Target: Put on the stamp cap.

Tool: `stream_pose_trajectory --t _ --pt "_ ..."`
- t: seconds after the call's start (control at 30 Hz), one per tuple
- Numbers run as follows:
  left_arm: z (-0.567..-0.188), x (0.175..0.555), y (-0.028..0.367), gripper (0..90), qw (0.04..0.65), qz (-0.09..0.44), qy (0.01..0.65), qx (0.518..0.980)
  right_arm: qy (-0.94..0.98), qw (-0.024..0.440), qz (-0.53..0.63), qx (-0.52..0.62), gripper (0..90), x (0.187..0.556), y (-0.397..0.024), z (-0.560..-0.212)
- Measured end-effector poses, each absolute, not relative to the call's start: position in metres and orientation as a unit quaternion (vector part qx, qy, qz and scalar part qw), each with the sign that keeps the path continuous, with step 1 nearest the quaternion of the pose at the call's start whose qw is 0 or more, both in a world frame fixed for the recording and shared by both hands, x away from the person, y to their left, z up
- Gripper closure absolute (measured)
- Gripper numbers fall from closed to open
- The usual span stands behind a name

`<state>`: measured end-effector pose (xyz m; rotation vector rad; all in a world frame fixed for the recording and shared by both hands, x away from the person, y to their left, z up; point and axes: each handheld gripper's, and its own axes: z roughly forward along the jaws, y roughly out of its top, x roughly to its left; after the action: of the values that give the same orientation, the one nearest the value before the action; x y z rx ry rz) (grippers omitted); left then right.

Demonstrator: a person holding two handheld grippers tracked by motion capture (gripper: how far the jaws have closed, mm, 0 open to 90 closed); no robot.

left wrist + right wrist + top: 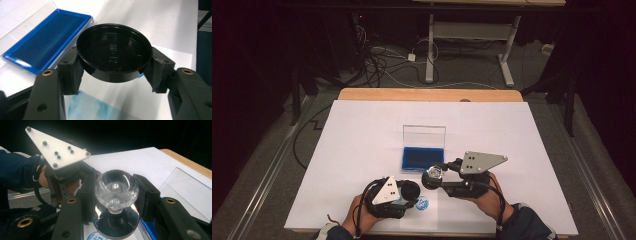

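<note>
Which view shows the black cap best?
Left gripper view: the cap sits close up between the fingers, open side toward the camera, raised lettering visible. High view shows it as a small dark disc.

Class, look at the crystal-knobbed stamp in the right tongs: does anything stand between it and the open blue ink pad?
Nothing visible does. The clear crystal-knobbed stamp in the right tongs sits just beside the blue ink pad.

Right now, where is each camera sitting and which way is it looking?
High view: above the table, looking down; forearms, left gripper, right gripper.
Left gripper view: between its jaws, looking at black lid and ink pad.
Right gripper view: along its jaws, at glass stamp; other hand beyond.
Shared: the ink pad.
</note>
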<state>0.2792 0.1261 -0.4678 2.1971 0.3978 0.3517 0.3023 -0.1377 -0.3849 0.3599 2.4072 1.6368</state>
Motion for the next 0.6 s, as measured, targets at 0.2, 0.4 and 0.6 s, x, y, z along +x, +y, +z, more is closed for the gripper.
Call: stream_pose_trajectory --t 0.2,0.4,0.6 --pt "-0.467 0.281 0.117 36.7 0.431 0.127 0.157 0.880 0.818 0.090 0.556 0.117 57.1 0.300 -0.132 -0.389" --pt "-0.465 0.281 0.112 36.7 0.445 0.118 0.156 0.874 0.816 0.081 0.562 0.112 57.1 0.297 -0.125 -0.393" --pt "-0.464 0.280 0.111 36.7 0.452 0.114 0.154 0.871 0.818 0.071 0.560 0.108 57.1 0.296 -0.119 -0.398"
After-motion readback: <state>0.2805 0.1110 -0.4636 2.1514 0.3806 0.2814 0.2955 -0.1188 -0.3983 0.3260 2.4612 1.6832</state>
